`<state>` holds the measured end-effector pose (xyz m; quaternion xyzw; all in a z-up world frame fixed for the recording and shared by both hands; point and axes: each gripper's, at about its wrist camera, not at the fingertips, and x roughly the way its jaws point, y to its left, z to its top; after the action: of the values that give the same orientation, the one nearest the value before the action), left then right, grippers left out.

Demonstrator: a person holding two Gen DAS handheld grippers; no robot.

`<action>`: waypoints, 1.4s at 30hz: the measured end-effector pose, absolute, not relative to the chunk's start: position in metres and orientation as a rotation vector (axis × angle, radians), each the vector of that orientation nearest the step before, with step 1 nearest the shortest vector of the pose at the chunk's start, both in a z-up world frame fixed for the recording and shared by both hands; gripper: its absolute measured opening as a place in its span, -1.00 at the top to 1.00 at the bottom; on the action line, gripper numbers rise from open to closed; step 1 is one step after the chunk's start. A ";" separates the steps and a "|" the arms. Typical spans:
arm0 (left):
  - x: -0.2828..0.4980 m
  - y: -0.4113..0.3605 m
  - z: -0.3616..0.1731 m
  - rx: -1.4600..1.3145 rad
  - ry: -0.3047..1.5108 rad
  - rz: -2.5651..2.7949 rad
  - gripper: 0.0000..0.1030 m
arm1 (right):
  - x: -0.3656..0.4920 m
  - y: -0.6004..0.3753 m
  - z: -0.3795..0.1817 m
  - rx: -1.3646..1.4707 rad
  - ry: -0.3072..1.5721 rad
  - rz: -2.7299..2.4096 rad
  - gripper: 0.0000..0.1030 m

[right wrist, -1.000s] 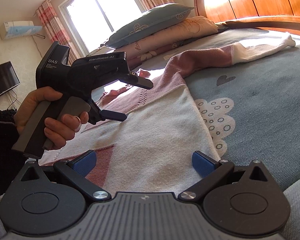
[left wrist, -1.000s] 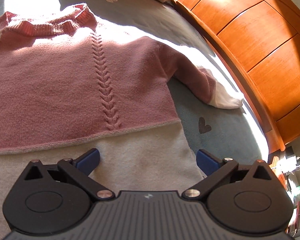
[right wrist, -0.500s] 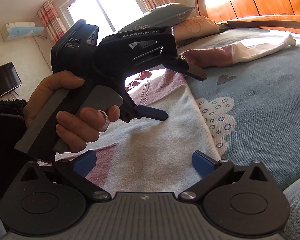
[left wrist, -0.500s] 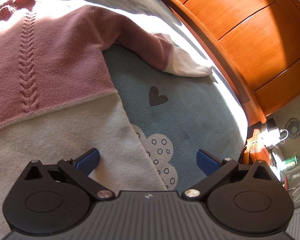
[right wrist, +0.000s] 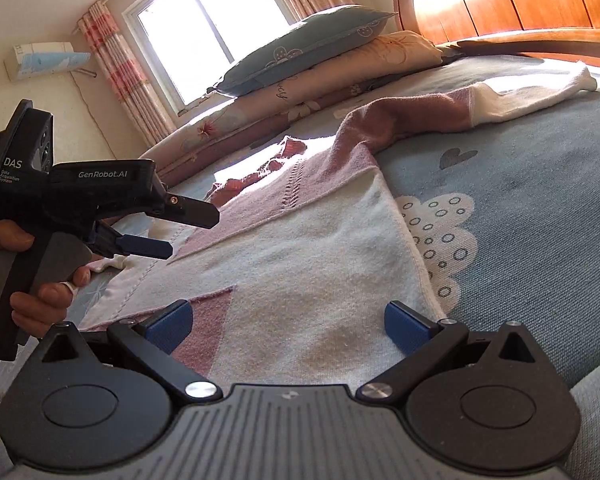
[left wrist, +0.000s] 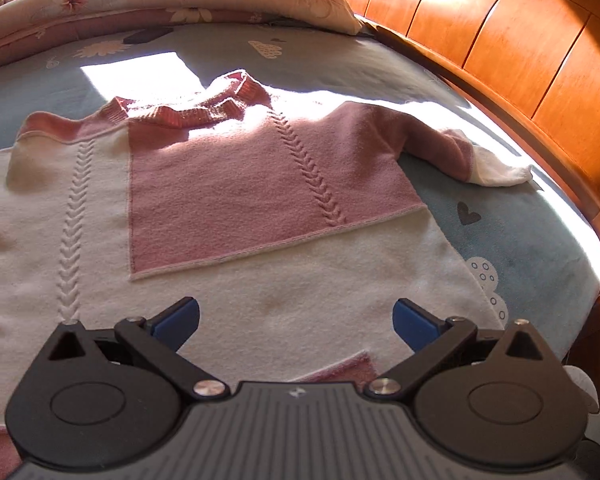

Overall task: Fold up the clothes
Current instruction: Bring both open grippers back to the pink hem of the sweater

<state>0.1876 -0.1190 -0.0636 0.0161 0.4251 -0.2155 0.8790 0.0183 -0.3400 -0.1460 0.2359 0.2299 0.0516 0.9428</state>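
A pink and cream knitted sweater (left wrist: 236, 184) lies flat on the bed, collar away from me, its right sleeve (left wrist: 452, 152) stretched out toward the wooden headboard. My left gripper (left wrist: 296, 320) hovers open over the cream hem with nothing between its blue pads. In the right wrist view the same sweater (right wrist: 308, 264) fills the middle, and my right gripper (right wrist: 286, 326) stands open above its lower hem, holding nothing. The left gripper (right wrist: 180, 228) shows there at the left, held by a hand (right wrist: 40, 292), open above the sweater's left side.
The blue bedsheet (left wrist: 532, 240) with heart and cloud prints surrounds the sweater. Pillows (right wrist: 316, 52) are stacked at the far end under a window (right wrist: 208, 28). An orange wooden headboard (left wrist: 520, 52) runs along the right side, close to the sleeve's cuff.
The left gripper swung right toward the sleeve and headboard, then came back and pulled away to the left, now taking in the whole sweater. The right gripper has hardly moved.
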 end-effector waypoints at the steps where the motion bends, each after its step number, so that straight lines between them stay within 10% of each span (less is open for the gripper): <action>1: 0.181 -0.106 -0.061 0.028 0.872 -0.428 -0.98 | 0.018 -0.338 -0.146 0.467 0.470 0.097 -1.00; 19: 0.123 -0.023 -0.114 0.092 0.840 -0.214 -0.99 | 0.050 -0.230 -0.130 -0.159 0.634 0.115 -1.00; 42: 0.097 -0.037 -0.110 0.071 0.830 -0.215 -0.99 | 0.033 -0.281 -0.137 0.033 0.666 -0.048 -1.00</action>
<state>0.0965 -0.0369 -0.1105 0.0343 0.4022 -0.1044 0.9089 0.0332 -0.2814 -0.1373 0.0160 0.3270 -0.0234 0.9446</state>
